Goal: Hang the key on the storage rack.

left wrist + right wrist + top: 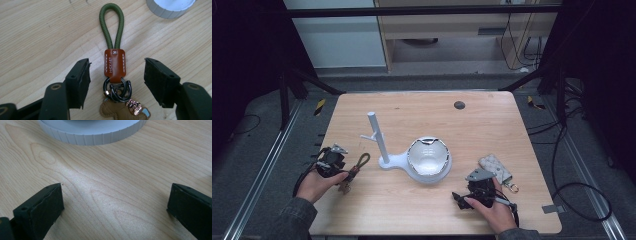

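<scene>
A light wooden table (492,125) carries a white stand with a shiny round bowl (429,156). The left gripper (116,75) straddles the olive cord keychain with brown leather tab (114,62), jaws apart, untouching; the right gripper (115,202) gapes over bare wood

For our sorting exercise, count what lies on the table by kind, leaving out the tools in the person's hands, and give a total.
Keyrings with a green cord loop: 1
Quilted key pouches: 1
White stands with a post and a bowl: 1
Total: 3
</scene>
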### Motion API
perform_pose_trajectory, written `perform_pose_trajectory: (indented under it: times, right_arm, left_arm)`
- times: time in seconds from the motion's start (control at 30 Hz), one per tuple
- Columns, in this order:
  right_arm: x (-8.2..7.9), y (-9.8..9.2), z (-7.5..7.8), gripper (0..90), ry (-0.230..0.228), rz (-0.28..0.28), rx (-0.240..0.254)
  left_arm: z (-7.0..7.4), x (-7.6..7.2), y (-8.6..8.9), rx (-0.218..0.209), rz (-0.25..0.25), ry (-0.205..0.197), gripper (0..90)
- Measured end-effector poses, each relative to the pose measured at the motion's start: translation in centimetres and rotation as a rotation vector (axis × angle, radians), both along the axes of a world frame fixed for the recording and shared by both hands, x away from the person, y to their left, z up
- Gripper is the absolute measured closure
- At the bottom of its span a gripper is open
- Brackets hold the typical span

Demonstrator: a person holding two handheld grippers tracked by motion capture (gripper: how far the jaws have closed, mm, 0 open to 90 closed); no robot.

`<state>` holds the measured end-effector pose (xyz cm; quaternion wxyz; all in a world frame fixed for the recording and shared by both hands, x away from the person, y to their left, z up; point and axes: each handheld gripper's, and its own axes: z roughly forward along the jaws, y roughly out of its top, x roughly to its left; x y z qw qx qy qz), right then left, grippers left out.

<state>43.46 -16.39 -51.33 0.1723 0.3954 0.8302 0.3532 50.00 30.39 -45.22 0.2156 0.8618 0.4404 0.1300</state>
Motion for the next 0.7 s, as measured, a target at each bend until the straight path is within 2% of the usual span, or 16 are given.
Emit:
perform_pose_trajectory:
  times: [0.03, 0.07, 0.23, 0.43, 0.7]
  right_arm:
    - [0.0, 0.0, 0.0, 0.4, 0.0, 0.0, 0.0]
    - [0.0, 0.0, 0.0, 0.4, 0.0, 0.0, 0.0]
    - [0.0, 0.0, 0.0, 0.4, 0.001, -0.001, -0.001]
    - [-0.1, 0.0, 0.0, 0.4, 0.003, -0.002, 0.0]
    - [-0.1, 0.0, 0.0, 0.4, 0.0, 0.003, -0.005]
  left_arm:
    - [0.0, 0.0, 0.0, 0.0, 0.0, 0.0, 38.5]
    - [-0.1, 0.4, -0.3, 0.015, -0.017, 0.022, 39.9]
    - [-0.4, 1.1, -0.5, 0.025, -0.009, 0.035, 43.7]
    - [-0.8, 1.8, -0.8, 0.067, -0.021, 0.071, 48.1]
    - [-1.2, 2.2, -1.1, 0.081, -0.03, 0.1, 56.0]
